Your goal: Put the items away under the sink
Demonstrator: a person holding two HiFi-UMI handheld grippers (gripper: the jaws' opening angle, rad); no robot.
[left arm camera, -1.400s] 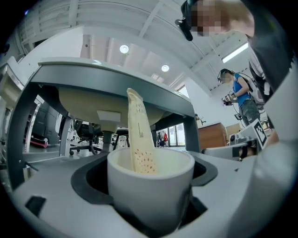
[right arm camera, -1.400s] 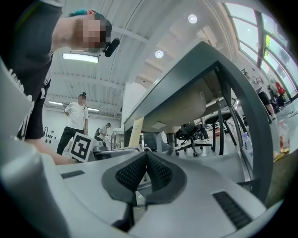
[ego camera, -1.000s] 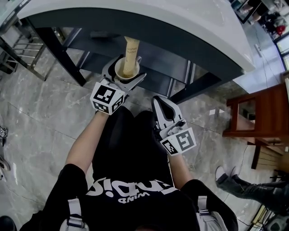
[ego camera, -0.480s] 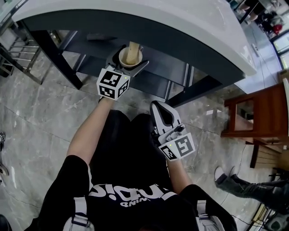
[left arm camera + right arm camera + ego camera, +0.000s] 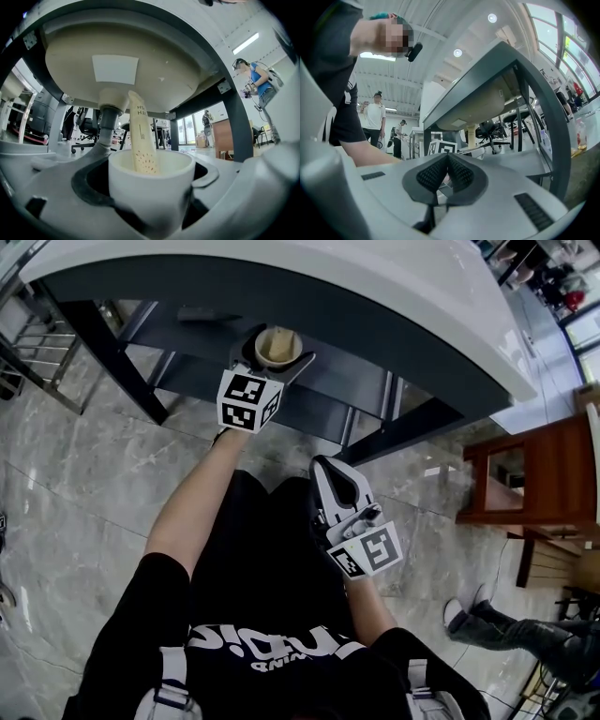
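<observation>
My left gripper (image 5: 274, 354) is shut on a white cup (image 5: 277, 346) that has a cream tube (image 5: 142, 140) standing in it. It holds the cup (image 5: 150, 185) under the white sink basin (image 5: 122, 61), just above the dark shelf (image 5: 319, 390) beneath the counter. The drain pipe (image 5: 108, 124) hangs right behind the cup. My right gripper (image 5: 330, 476) stays back over the person's lap, jaws shut with nothing between its pads (image 5: 461, 174).
The sink stand's dark legs (image 5: 103, 338) frame the shelf opening. A wooden chair (image 5: 530, 479) stands at the right on the marble floor (image 5: 75, 484). Other people stand far off in the room (image 5: 375, 119).
My left gripper has carried the cup and tube forward and under the sink counter. The right gripper has drifted slightly back toward the body.
</observation>
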